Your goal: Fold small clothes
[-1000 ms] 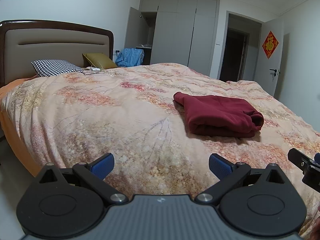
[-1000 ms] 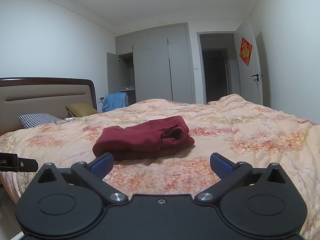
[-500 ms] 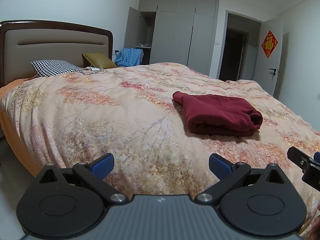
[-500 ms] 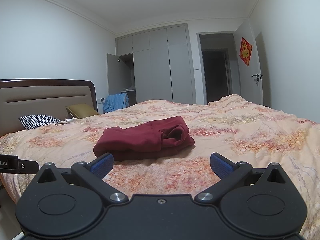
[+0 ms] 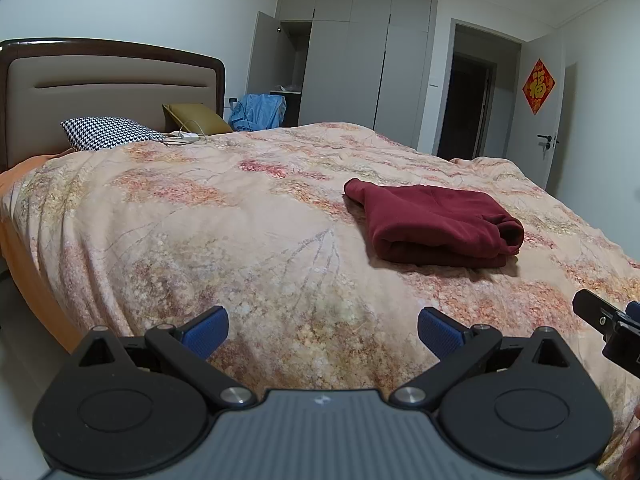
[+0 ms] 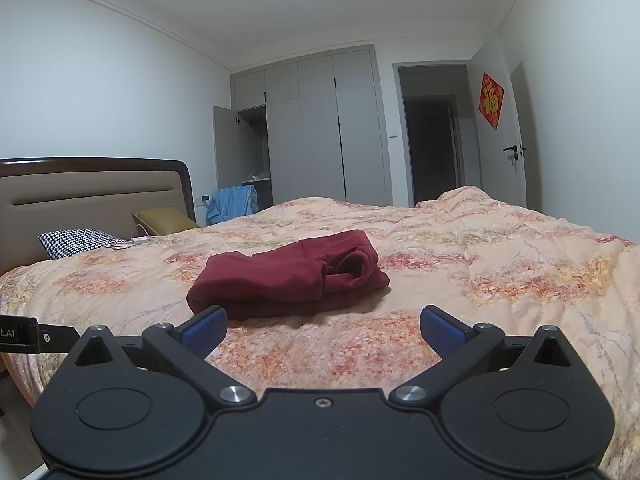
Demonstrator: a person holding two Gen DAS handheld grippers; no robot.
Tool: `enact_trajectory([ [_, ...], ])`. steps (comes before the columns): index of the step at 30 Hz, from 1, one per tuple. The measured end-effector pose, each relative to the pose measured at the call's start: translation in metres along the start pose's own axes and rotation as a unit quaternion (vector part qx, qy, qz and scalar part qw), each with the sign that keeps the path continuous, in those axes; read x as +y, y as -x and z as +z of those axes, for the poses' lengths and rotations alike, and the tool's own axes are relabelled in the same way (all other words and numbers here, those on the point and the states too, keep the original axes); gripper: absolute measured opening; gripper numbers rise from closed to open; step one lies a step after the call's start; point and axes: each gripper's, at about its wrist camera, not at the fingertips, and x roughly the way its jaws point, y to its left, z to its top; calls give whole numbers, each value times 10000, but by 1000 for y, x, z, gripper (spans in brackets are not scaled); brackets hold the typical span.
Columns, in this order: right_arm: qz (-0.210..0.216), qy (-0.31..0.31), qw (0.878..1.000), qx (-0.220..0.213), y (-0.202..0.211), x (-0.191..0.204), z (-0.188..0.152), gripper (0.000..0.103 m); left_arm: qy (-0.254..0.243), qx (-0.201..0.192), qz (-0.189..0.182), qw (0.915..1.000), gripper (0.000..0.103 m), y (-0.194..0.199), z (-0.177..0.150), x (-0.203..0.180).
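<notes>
A dark red garment (image 5: 432, 224) lies folded in a compact stack on the floral bedspread (image 5: 200, 220), right of centre in the left wrist view. The right wrist view shows the same garment (image 6: 292, 276) just beyond its fingers, a rolled sleeve or cuff on its right end. My left gripper (image 5: 322, 330) hovers open over the near edge of the bed, well short of the garment, with nothing between its blue pads. My right gripper (image 6: 323, 330) is open too, empty, close in front of the garment. Part of the right gripper (image 5: 608, 320) pokes in at the left view's right edge.
A houndstooth pillow (image 5: 108, 132), an olive pillow (image 5: 196, 118) and a white charger with cable (image 5: 186, 136) lie by the headboard (image 5: 112, 88). A blue cloth (image 5: 258, 108) hangs near the open wardrobe (image 5: 348, 60). A dark doorway (image 5: 464, 108) lies beyond the bed.
Both views have drifted only slightly; the garment sits a touch higher in the left view. The grippers stay open and the garment has not moved.
</notes>
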Motion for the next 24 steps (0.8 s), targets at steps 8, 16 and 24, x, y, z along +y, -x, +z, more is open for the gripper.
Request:
enact_trajectory([
  [8,4,-11,10000,7,0,-1,-1,102,83,-134,13,9999,103,4,0,-2],
  [16,1,-18,10000,10,1,0,-2,102,341,-161,36,9993,103,5,1,1],
  [24,9,-25,10000,47,1,1,-4,102,239,-155,100,9995,103,4,-1,-1],
])
